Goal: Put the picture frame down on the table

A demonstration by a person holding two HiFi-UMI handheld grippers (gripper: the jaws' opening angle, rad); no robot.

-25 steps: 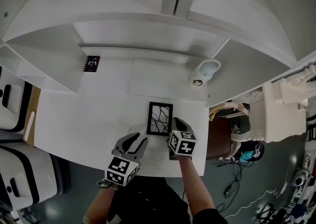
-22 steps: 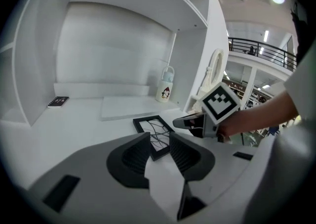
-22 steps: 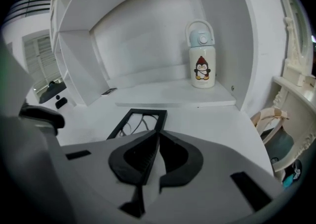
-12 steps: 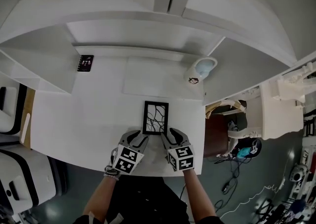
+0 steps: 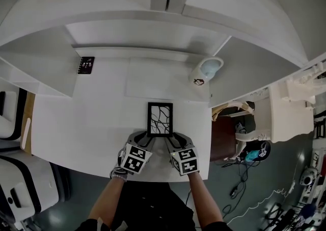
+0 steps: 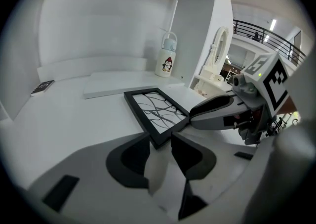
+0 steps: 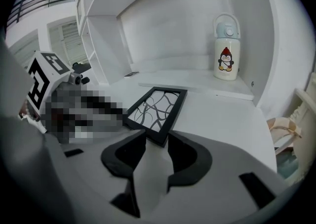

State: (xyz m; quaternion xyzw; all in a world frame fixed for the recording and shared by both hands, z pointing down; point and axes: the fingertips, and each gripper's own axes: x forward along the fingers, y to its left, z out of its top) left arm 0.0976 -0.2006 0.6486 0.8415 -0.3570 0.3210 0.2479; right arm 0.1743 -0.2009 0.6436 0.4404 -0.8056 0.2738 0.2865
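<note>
The black picture frame (image 5: 160, 119) with a branch-like drawing lies flat on the white table (image 5: 91, 118), near its front edge. My left gripper (image 5: 145, 138) sits at the frame's near left corner and my right gripper (image 5: 174, 138) at its near right corner. In the left gripper view that gripper (image 6: 159, 141) stands open, with a corner of the frame (image 6: 155, 112) in the gap at its tips. The right gripper (image 7: 157, 141) is likewise open around the other near corner of the frame (image 7: 157, 107). Whether the pads press the frame I cannot tell.
A white bottle with a penguin print (image 5: 206, 72) stands at the back right on a low white board (image 5: 158, 79). A small dark booklet (image 5: 85, 65) lies at the back left. Shelves overhang the rear. A brown chair (image 5: 229, 138) stands past the table's right edge.
The left gripper has come in from the lower left to the frame's near left corner. The right gripper has drawn back a little from the frame's right side. The frame lies where it was.
</note>
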